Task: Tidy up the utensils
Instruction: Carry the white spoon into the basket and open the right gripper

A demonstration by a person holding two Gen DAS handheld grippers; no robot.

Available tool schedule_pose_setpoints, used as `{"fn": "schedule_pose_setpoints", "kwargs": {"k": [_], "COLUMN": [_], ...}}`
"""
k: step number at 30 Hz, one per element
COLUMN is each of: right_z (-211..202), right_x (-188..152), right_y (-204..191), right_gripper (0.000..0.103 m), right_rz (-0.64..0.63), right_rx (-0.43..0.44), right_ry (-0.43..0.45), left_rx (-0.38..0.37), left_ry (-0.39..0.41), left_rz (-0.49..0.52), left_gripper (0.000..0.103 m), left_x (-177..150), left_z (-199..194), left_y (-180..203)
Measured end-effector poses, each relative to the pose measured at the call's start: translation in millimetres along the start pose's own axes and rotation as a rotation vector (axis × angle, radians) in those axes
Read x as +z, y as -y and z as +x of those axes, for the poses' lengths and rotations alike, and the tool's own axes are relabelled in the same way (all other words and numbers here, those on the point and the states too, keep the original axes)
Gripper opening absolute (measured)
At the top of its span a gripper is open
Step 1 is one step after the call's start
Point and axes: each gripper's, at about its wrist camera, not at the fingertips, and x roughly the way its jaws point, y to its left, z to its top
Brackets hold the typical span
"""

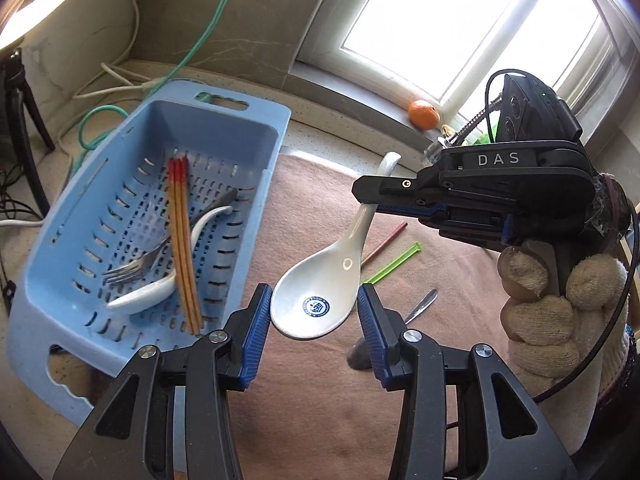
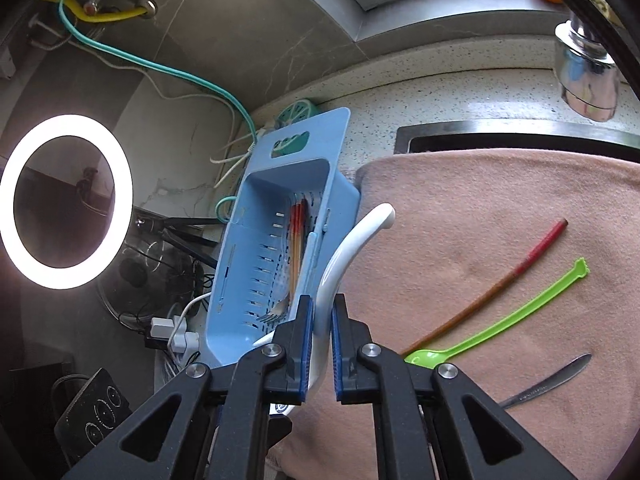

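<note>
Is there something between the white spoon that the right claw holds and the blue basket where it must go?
Nothing visible blocks it. The white spoon hangs in the right claw above the pink cloth, beside the blue basket. The basket's near wall must be cleared; the left claw is open under the bowl.

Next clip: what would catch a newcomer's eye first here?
Probably the white spoon held in mid-air over the pink cloth, its handle pinched by the right gripper, its bowl hanging between the open jaws of the left gripper. Next, the blue basket to the left, already holding chopsticks, a fork and another white spoon. A glaring ring light fills the right wrist view's left side.
</note>
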Motion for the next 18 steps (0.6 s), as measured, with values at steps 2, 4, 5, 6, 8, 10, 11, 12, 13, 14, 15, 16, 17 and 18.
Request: {"fn": "schedule_pose_setpoints", "kwargs": {"k": [2, 4, 5, 6, 8, 10, 11, 12, 13, 14, 15, 16, 17, 18], "right_z": [10.0, 20.4, 24.8, 29.3, 38.0, 46.1, 49.9, 53.4, 56.6, 59.7, 62.5, 65.6, 68.0, 70.0], "right_x": [2.0, 3.3, 3.8, 4.3, 4.9, 6.0, 6.3, 6.4, 6.9, 7.5, 7.7, 8.0, 8.7, 9.0], "right_y": [-10.3, -18.6, -21.9, -25.0, -29.7, -33.6, -35.1, -36.5, -38.2, -40.1, -41.2, -43.1, -44.8, -46.6], "right_gripper": [0.008, 0.008, 0.008, 0.008, 0.008, 0.008, 0.008, 0.008, 0.008, 0.008, 0.008, 0.008, 0.008, 0.008], "right_rz": [-0.019, -0.031, -0.037, -0.043, -0.05, -0.058, -0.061, -0.064, -0.069, -0.075, -0.079, -0.084, -0.092, -0.102], "right_rx": [0.002, 0.004, 0.006, 0.007, 0.008, 0.008, 0.008, 0.006, 0.004, 0.001, 0.001, 0.0, -0.002, -0.009], "right_ry": [-0.011, -0.023, -0.029, -0.035, -0.048, -0.059, -0.064, -0.068, -0.072, -0.076, -0.08, -0.084, -0.087, -0.088], "left_rx": [0.013, 0.027, 0.033, 0.038, 0.048, 0.056, 0.06, 0.062, 0.065, 0.067, 0.072, 0.076, 0.078, 0.077], "left_ry": [0.007, 0.01, 0.011, 0.012, 0.012, 0.011, 0.009, 0.008, 0.006, 0.003, 0.002, 0.0, -0.002, -0.002], "left_rz": [-0.015, -0.027, -0.034, -0.038, -0.048, -0.055, -0.059, -0.062, -0.063, -0.063, -0.063, -0.065, -0.068, -0.07], "left_gripper": [0.042, 0.042, 0.042, 0.042, 0.042, 0.042, 0.042, 0.042, 0.042, 0.041, 0.041, 0.041, 0.041, 0.039], "left_x": [0.8, 1.6, 2.4, 2.4, 2.3, 1.4, 0.8, 0.5, 0.3, -0.3, -0.6, -0.7, -0.2, 0.4], "left_z": [-4.4, -6.8, -8.1, -8.8, -10.1, -11.4, -11.6, -11.4, -11.3, -11.4, -11.5, -11.2, -9.7, -9.2], "left_y": [-11.7, -20.7, -24.3, -27.8, -34.8, -40.2, -42.6, -44.9, -46.9, -48.7, -50.0, -51.8, -53.8, -55.6]}}
